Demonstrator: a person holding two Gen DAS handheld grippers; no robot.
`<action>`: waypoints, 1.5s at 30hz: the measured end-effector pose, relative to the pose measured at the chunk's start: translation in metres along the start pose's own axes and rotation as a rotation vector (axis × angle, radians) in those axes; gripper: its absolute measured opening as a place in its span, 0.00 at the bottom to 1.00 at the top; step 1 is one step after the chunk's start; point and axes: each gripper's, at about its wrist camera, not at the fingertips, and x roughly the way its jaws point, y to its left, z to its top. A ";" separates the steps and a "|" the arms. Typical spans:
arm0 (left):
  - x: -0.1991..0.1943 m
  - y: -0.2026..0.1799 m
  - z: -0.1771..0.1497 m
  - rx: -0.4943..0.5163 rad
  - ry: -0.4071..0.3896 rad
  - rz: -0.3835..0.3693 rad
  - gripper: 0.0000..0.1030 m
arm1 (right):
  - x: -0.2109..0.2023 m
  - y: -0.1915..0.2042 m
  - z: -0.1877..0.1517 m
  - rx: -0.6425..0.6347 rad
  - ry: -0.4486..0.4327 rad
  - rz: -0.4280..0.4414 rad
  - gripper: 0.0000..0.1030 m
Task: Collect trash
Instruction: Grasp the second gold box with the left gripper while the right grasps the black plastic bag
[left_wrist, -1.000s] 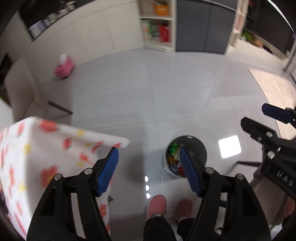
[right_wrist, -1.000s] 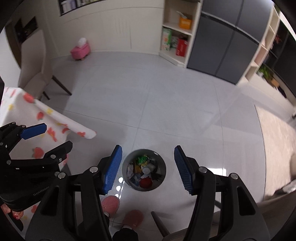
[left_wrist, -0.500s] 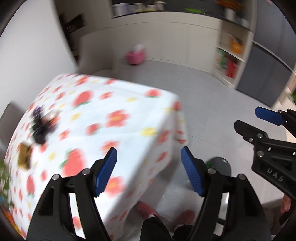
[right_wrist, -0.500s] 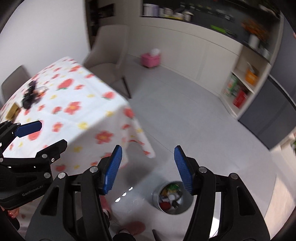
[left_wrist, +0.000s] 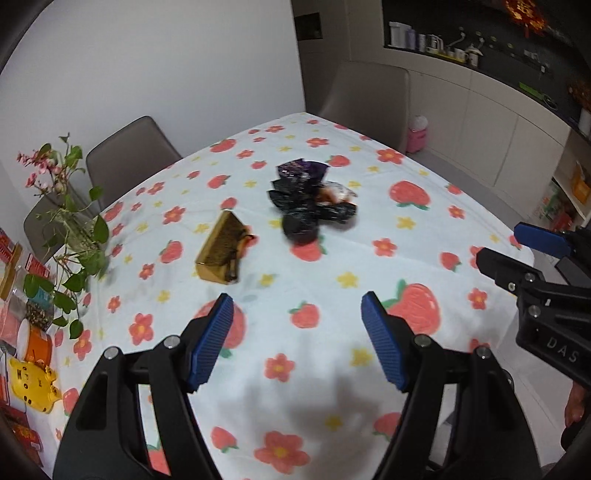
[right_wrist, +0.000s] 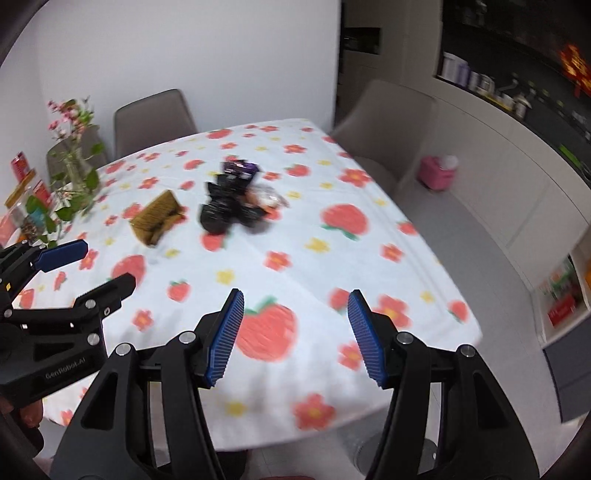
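Trash still lies on the strawberry-print tablecloth (left_wrist: 417, 206): a crumpled black wrapper pile (left_wrist: 306, 199) and a gold packet (left_wrist: 221, 254), both ahead of the left claw (left_wrist: 297, 338) and right claw (right_wrist: 293, 336). Both claws gape empty, so nothing is picked up yet.

Each hand-held gripper (left_wrist: 297, 336) is black plastic with ribbed blue pads (left_wrist: 210, 339), silver screws and white lettering
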 end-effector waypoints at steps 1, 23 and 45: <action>0.002 0.012 0.003 -0.012 0.000 0.008 0.70 | 0.005 0.012 0.008 -0.018 -0.003 0.008 0.55; 0.126 0.112 0.027 -0.120 0.116 0.020 0.70 | 0.150 0.096 0.088 -0.131 0.095 0.060 0.55; 0.210 0.110 0.034 -0.094 0.207 -0.077 0.49 | 0.226 0.095 0.088 -0.122 0.224 0.053 0.37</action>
